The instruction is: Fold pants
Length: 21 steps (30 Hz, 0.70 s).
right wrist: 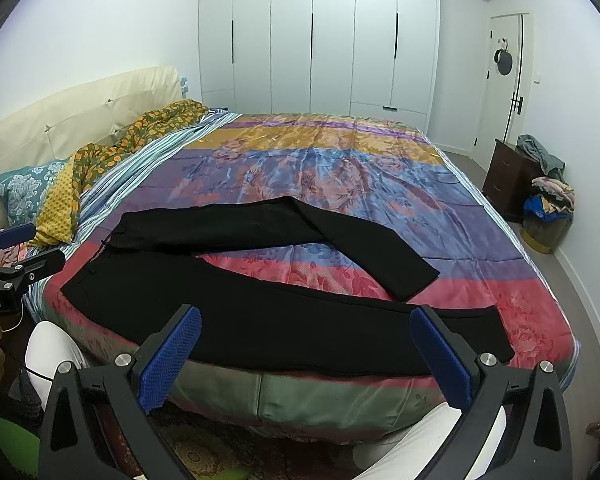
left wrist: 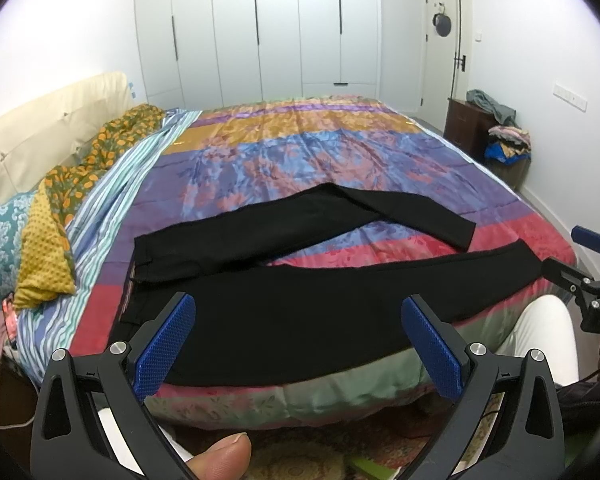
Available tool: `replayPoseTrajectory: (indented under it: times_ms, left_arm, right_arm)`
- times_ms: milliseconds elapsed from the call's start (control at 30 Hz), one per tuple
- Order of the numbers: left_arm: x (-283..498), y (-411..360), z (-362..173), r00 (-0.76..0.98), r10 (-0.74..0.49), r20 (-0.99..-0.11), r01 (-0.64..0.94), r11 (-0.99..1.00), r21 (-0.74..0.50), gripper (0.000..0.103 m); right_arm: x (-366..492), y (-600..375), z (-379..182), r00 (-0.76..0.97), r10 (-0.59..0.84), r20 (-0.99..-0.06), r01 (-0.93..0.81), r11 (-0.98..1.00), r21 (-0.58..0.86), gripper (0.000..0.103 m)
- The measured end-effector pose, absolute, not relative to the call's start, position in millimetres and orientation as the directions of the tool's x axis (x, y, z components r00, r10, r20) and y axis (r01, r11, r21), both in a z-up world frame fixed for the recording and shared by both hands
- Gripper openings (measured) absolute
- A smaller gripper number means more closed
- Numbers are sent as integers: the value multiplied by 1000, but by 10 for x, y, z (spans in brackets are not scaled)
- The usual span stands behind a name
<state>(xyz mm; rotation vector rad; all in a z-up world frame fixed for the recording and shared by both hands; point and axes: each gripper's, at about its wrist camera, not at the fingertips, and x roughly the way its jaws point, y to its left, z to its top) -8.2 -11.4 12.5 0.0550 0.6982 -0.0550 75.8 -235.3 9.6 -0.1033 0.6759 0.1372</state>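
Nearest to the cameras, both tools hung just off the near edge of the bed (right wrist: 220, 396), each with its jaws spread wide and nothing between them: the left gripper (left wrist: 298, 346) faced the waist half of the pants (left wrist: 300, 312), and the right gripper (right wrist: 306, 356) faced the cuff half. The black pants lay flat on the colourful cover, along the near edge, with their long axis running from side to side across both views. The waistband (left wrist: 134, 276) pointed toward the headboard side, on the left, and the cuffs toward the foot side, on the right. The near leg was straight and close to the edge, directly ahead of both grippers. The far leg (right wrist: 340, 236) lay farther in and bent toward the foot side, so the two legs were apart, with a wedge of cover between them. By this layout the left gripper seemed nearer to the waistband and the right gripper nearer to the near cuff (right wrist: 496, 328); bringing one leg over the other looked like the first fold. Beyond the bed stood the white wardrobe (right wrist: 312, 36).
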Motion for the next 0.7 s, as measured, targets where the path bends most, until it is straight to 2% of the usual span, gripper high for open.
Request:
replayPoseTrajectory:
  times_ms: [700]
  left_arm:
    - [-112,-18,85,760,-25,-649,33,999,0,103]
  right_arm:
    - [715,-2349,121,786,89,-612,-154,987,-54,103]
